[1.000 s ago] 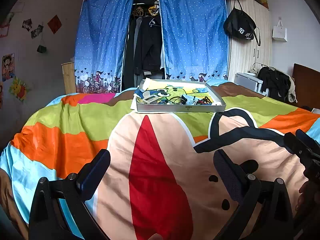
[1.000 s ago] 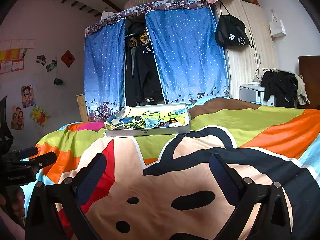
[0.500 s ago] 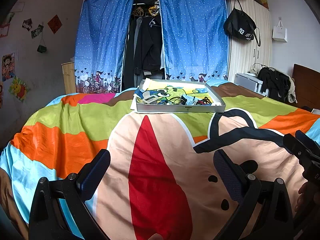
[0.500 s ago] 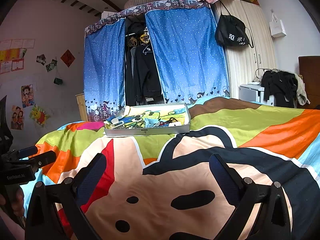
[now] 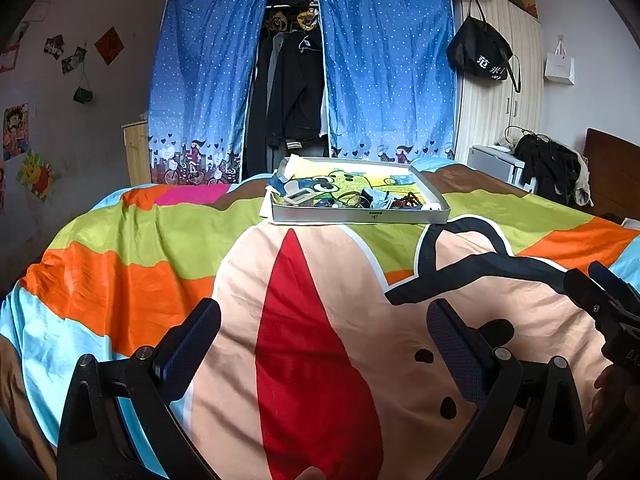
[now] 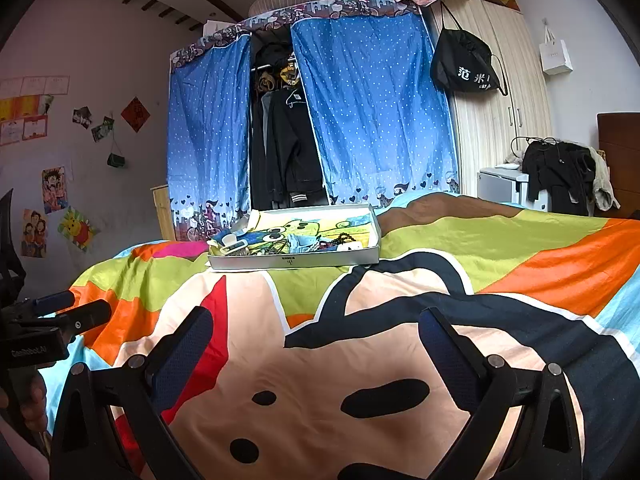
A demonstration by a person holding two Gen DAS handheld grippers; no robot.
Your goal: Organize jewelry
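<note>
A shallow grey tray (image 5: 360,216) (image 6: 294,261) sits far across the bed, lined with a yellow cartoon sheet. Small jewelry pieces (image 5: 362,200) (image 6: 320,244) lie jumbled along its near side, among them dark beads and a white case; details are too small to tell. My left gripper (image 5: 324,322) hovers low over the bedspread, well short of the tray, open and holding nothing. My right gripper (image 6: 316,330) is likewise open with nothing between its fingers, beside the left one. Each gripper shows at the edge of the other's view.
A bright cartoon bedspread (image 5: 320,320) covers the bed. Blue dotted curtains (image 5: 384,80) and hanging dark clothes stand behind the tray. A wardrobe with a black bag (image 5: 480,60) is at the right, a small cabinet with clothes (image 5: 548,168) beside it. A hand (image 5: 612,384) grips the right tool.
</note>
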